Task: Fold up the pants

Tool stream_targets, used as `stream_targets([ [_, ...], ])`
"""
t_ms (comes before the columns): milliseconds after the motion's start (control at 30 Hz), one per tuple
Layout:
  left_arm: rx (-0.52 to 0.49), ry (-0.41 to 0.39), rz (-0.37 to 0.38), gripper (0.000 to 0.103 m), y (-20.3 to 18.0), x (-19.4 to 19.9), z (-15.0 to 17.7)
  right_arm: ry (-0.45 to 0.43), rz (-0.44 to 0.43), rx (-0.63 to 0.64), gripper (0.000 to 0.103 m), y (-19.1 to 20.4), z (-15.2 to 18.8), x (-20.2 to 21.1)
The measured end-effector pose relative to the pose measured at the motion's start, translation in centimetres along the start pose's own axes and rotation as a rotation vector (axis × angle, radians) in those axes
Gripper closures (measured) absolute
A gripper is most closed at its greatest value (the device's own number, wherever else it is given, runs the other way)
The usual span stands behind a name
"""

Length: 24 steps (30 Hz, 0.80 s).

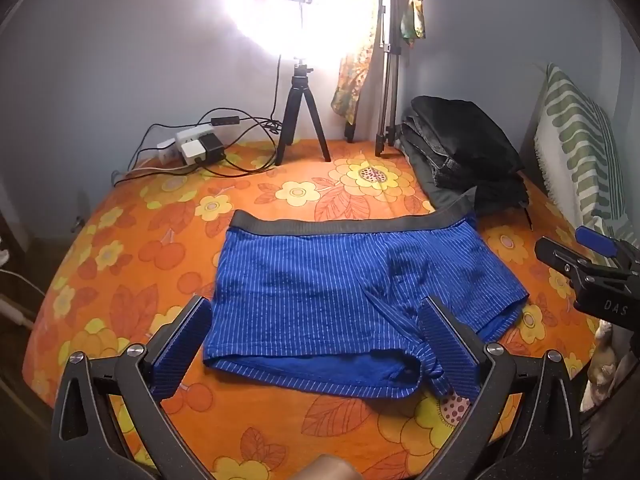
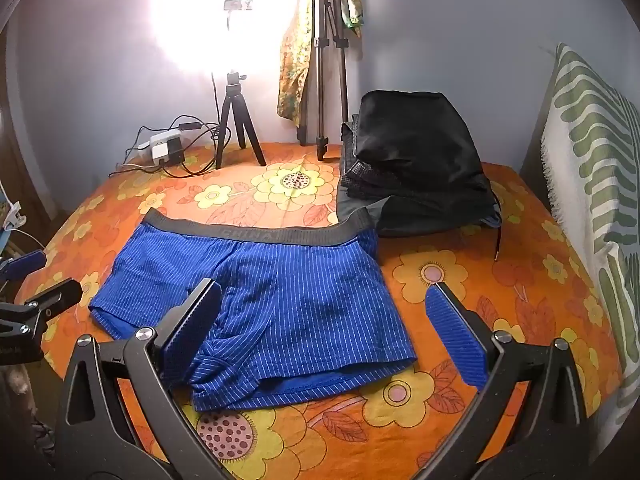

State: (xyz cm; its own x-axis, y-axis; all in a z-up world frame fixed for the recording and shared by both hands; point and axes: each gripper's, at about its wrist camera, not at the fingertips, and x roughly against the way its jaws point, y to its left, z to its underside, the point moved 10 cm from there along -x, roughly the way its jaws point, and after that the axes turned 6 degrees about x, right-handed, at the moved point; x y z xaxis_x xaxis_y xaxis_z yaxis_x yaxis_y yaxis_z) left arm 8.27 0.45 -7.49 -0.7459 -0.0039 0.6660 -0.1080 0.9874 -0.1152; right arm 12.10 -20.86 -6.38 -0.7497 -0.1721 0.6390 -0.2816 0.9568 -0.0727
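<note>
One big bed [image 1: 120,264] fills both views, covered by an orange sheet with yellow flowers and red leaves. The blue shorts [image 1: 340,292] lie flat in the middle of it. All places here are told from the shorts. They are soft cloth with thin white stripes and a wide grey band [image 1: 352,224] along their far edge.

Past their far right corner sits a pile of dark folded clothes [image 2: 420,168], lumpy and black. Far behind the shorts stands a small black tripod [image 1: 302,116] under a very bright round lamp [image 1: 296,4]. To its left lies a white power strip [image 1: 192,146] with tangled black wires.

The left hand-held gripper [image 1: 320,352] is spread wide over the near left leg of the shorts. The right hand-held gripper [image 2: 332,336] is spread wide over the near right leg. Their ribbed blue pads [image 2: 456,340] hold nothing.
</note>
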Motion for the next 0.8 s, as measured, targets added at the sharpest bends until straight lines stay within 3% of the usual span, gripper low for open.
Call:
stream_targets([
  [800,-0.026,-0.038,-0.017,0.001,-0.19,0.54,-0.62,0.023,-0.033,-0.028,0.000,-0.26,0.79,-0.40],
])
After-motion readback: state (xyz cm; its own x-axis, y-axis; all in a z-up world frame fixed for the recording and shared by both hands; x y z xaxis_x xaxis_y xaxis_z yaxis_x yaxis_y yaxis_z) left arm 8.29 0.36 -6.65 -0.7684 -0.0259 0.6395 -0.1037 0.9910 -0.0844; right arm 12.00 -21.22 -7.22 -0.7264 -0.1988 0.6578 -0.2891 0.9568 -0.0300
